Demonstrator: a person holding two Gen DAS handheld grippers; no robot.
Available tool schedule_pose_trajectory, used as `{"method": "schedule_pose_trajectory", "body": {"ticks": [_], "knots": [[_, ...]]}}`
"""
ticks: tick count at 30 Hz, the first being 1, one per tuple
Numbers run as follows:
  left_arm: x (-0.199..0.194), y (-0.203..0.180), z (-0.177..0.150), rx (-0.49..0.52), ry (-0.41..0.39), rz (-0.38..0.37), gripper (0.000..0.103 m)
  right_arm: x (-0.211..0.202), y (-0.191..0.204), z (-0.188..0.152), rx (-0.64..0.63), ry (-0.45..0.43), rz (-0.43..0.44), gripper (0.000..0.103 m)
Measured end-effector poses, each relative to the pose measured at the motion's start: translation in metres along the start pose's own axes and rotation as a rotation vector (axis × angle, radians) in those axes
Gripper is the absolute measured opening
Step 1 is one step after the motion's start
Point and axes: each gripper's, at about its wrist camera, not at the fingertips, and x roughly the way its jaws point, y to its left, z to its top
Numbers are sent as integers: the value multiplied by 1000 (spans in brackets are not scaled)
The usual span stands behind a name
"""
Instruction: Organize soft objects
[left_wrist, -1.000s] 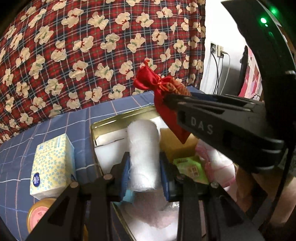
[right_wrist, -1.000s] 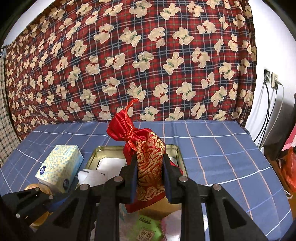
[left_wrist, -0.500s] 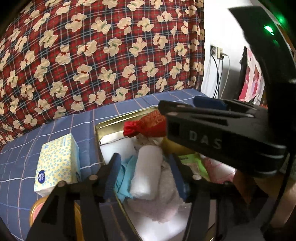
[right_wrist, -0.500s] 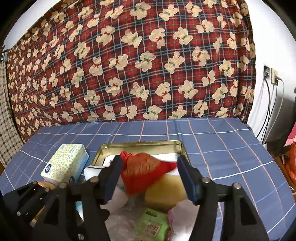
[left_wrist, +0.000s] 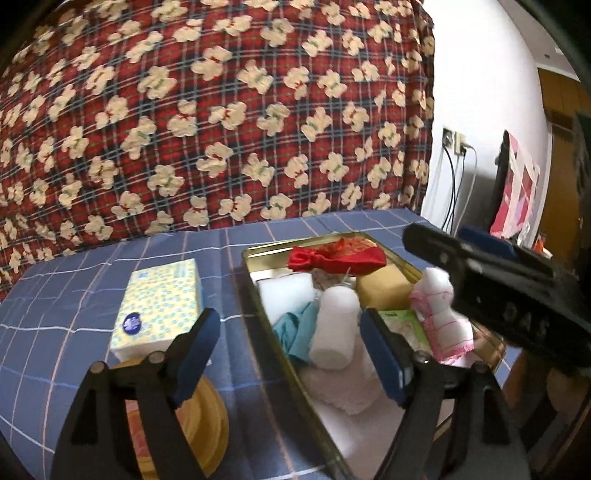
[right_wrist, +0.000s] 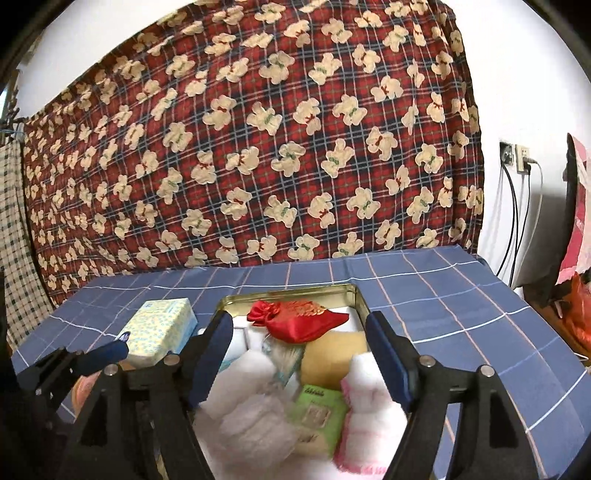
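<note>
The left gripper (left_wrist: 288, 341) is standing wide above the near left part of the gold tin (left_wrist: 248, 254), its jaws having just been opening; the white roll (left_wrist: 334, 326) is lying loose between them, touched by neither pad, beside a teal cloth (left_wrist: 297, 332). The right gripper (right_wrist: 301, 349) is likewise gaping, its jaws having just been opening, holding nothing. The red pouch (right_wrist: 299, 319) is lying on its side at the far end of the tin, resting over a yellow sponge (right_wrist: 332, 356). A green packet (right_wrist: 319, 410) and a pink-edged white towel (right_wrist: 369, 413) are lying nearer the camera. A tissue box (left_wrist: 159, 302) is sitting on the blue checked cloth (right_wrist: 443, 295), just left of the tin.
</note>
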Motion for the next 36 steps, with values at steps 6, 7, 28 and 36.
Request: {"method": "schedule_pose_trajectory", "body": {"ticks": [6,7,28,36], "knots": [[-14,6,-8,-9,-54,26,94,-21,8,-21,0,-61,-19,84],[-15,7,-9,-10,-56,17,94,-23,7,-23,6,-69,-23,85],[-20,20,-12,-44,-70,34,98,-32,10,-25,27,-91,-8,86],[-20,21,-13,-51,-66,36,98,-31,11,-27,31,-89,-1,86]]}}
